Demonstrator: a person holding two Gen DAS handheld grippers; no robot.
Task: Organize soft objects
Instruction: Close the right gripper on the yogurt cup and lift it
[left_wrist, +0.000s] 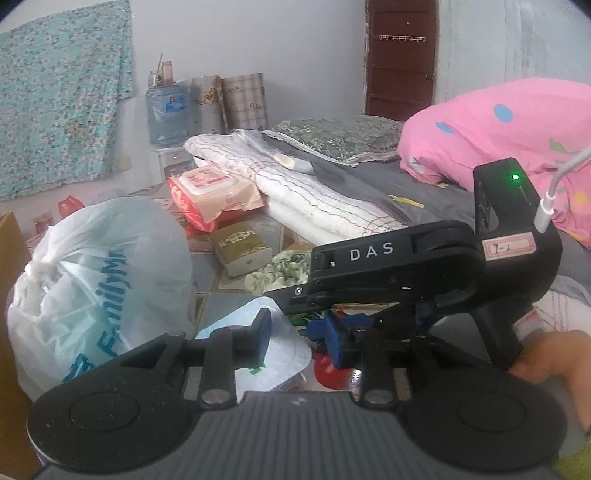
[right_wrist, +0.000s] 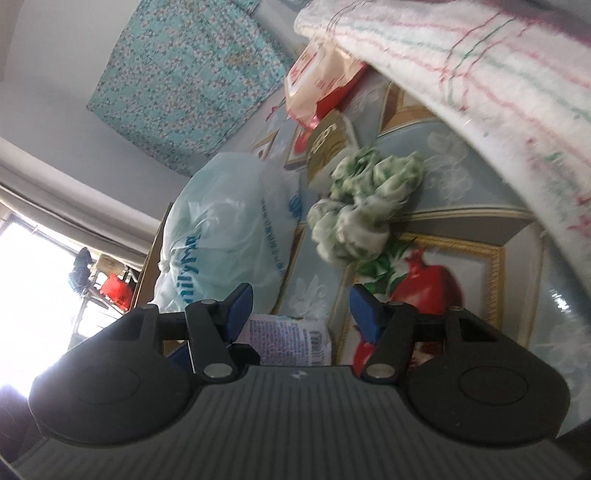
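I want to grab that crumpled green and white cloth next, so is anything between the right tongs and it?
Nothing visible blocks it. The right tongs stand open and empty, with only bare patterned floor between them and the cloth. The white plastic bag sits off to one side.

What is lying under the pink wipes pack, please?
The wipes pack rests partly on a gold box and the patterned mat. What lies beneath its middle is covered.
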